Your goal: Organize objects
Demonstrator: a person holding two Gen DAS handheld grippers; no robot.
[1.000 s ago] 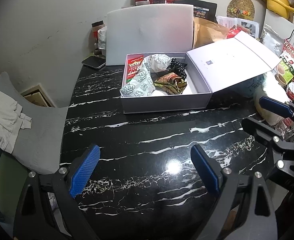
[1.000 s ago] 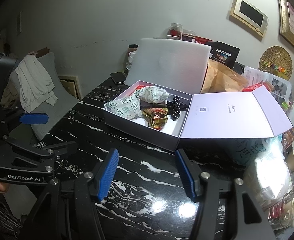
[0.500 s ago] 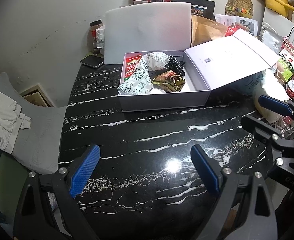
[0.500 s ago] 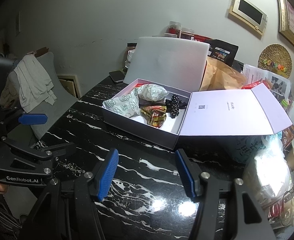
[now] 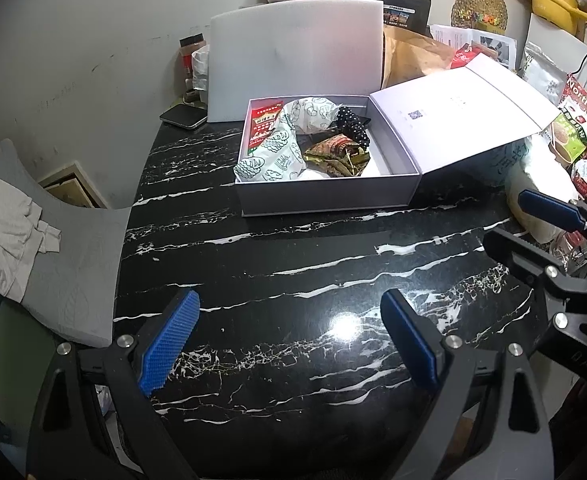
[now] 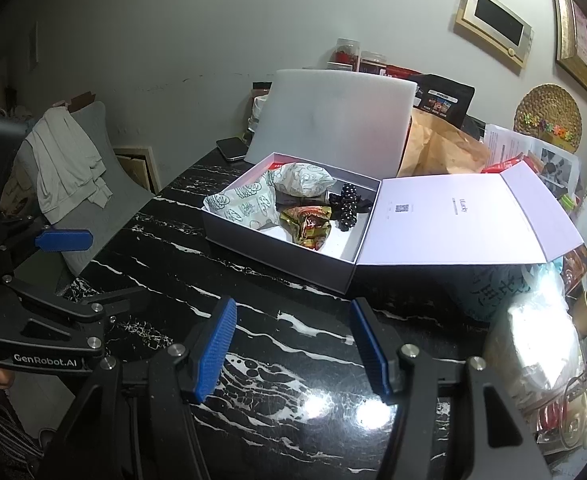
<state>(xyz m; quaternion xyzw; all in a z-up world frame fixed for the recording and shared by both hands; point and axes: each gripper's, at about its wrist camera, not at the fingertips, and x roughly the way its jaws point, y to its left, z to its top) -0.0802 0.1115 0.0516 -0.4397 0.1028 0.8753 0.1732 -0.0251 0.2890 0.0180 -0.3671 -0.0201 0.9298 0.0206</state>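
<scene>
Black marble counter is carrying the open box with snacks already sitting inside, while I am holding both left gripper and right gripper fingers released, lid closing seemingly remaining.

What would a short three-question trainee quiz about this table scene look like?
1. True or false: both tongs, left and right, hold nothing.
2. The lid of the white box is: A) shut, B) folded open, C) missing.
3. What flat dark device lies on the marble table left of the foam sheet?

Key: 1 true; 2 B; 3 a phone.
</scene>
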